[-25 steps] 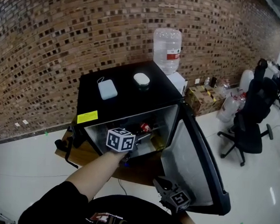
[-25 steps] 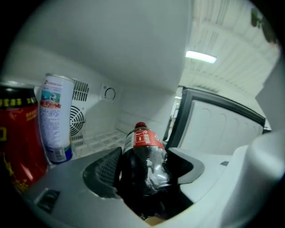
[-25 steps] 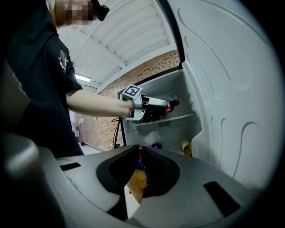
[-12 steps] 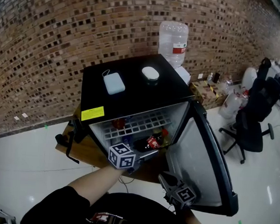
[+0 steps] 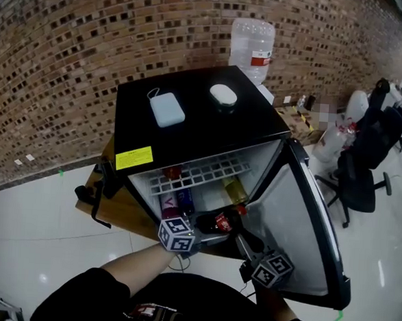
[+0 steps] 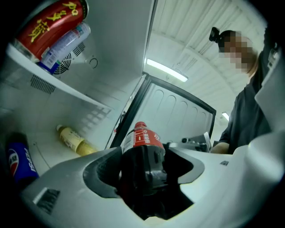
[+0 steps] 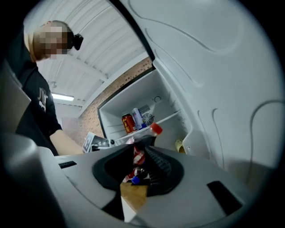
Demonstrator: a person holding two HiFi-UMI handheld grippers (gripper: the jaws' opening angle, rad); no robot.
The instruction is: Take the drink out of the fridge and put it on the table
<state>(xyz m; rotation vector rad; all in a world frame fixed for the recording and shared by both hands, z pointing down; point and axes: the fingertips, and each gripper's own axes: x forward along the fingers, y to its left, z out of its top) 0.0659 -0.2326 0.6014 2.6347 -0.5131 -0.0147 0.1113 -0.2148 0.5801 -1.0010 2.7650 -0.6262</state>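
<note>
A: While the fridge (image 5: pixel 189 131) stands with its door (image 5: pixel 300 218) swung wide, where is the cola bottle (image 5: pixel 218 223)?

B: At the mouth of the lower compartment, below the wire shelf (image 5: pixel 200 175), lying nearly on its side with its red cap towards the door. It is off the wooden surface (image 5: pixel 118 219) that carries the fridge.

A: What holds it?

B: The left hand-held gripper (image 6: pixel 144 164) is pinched on its dark body, label and cap pointing away from the camera. The right hand-held gripper (image 7: pixel 140 158) comes in from the door side, jaws closed about the bottle's cap end, its ribbed pad against the bottle.

A: Anything else inside?

B: A yellow bottle (image 6: pixel 73 140) lies at the back of the floor and a blue can (image 6: pixel 18 162) stands near it. A red can (image 6: pixel 51 22) sits on the shelf.
</note>
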